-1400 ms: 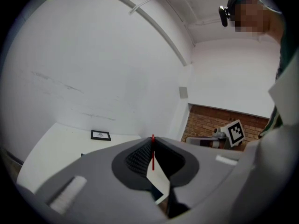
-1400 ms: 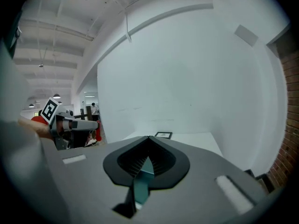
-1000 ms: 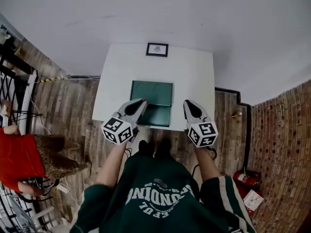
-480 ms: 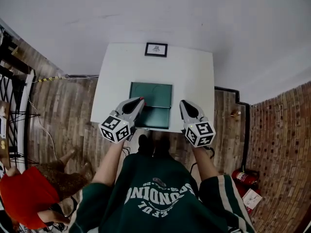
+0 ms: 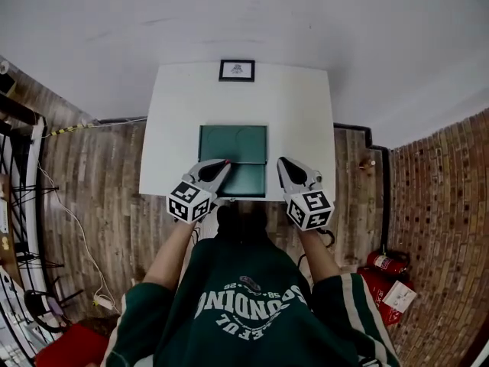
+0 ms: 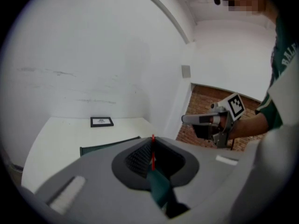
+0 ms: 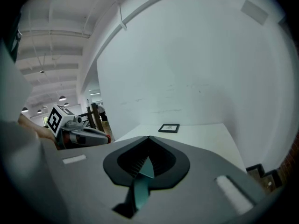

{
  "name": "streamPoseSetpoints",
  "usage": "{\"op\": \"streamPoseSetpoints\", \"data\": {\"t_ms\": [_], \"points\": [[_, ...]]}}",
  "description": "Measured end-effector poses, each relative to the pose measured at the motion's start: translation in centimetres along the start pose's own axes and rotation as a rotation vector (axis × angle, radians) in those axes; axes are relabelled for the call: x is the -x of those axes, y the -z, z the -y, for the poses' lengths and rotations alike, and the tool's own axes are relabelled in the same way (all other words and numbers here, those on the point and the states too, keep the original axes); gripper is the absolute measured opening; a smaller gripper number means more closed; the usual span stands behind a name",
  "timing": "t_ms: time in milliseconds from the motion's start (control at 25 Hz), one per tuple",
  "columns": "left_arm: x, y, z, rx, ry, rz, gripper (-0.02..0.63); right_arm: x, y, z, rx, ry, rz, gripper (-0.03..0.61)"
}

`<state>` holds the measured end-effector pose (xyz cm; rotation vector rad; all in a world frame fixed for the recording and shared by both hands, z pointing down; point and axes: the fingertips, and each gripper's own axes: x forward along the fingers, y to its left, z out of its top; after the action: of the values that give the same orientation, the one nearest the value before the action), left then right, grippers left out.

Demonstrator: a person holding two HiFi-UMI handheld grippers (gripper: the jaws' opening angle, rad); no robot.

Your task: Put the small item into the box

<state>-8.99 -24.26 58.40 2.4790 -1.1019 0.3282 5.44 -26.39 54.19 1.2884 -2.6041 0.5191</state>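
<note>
A dark green box (image 5: 233, 145) lies open on the white table (image 5: 298, 121); its edge (image 6: 110, 145) shows past the left jaws. My left gripper (image 5: 224, 162) hovers over the box's near left corner, shut on a thin red item (image 6: 153, 153) whose red end (image 5: 226, 160) shows at the tips. My right gripper (image 5: 280, 161) hangs at the box's near right corner, shut, with nothing between its jaws. From the left gripper (image 6: 152, 138) the right one (image 6: 187, 119) shows at the right. From the right gripper (image 7: 148, 137) the left one (image 7: 108, 140) shows at the left.
A small black-framed picture (image 5: 236, 69) lies at the table's far edge, also seen as the frame (image 6: 101, 122) and the frame (image 7: 168, 128). A white wall stands behind the table. Wooden floor surrounds it, with a red extinguisher (image 5: 380, 262) at the right.
Both grippers stay over the box's near edge, the right one a little further left. The person in red at the left has moved off towards the view's bottom corner.
</note>
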Motion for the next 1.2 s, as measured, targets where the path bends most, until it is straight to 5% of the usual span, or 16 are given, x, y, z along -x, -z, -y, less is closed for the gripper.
{"op": "streamPoseSetpoints", "data": {"t_ms": [320, 800, 1200], "points": [[-1.7, 5.4, 1.5, -0.019, 0.078, -0.141, 0.066, 0.5, 1.2, 0.4, -0.02, 0.041, -0.014, 0.002], [-7.2, 11.3, 3.5, -0.271, 0.182, -0.454, 0.066, 1.5, 2.1, 1.0, -0.044, 0.099, -0.024, 0.002], [-9.3, 15.7, 2.6, -0.283, 0.169, -0.664, 0.066, 2.8, 2.8, 2.5, -0.068, 0.152, -0.035, 0.002]]}}
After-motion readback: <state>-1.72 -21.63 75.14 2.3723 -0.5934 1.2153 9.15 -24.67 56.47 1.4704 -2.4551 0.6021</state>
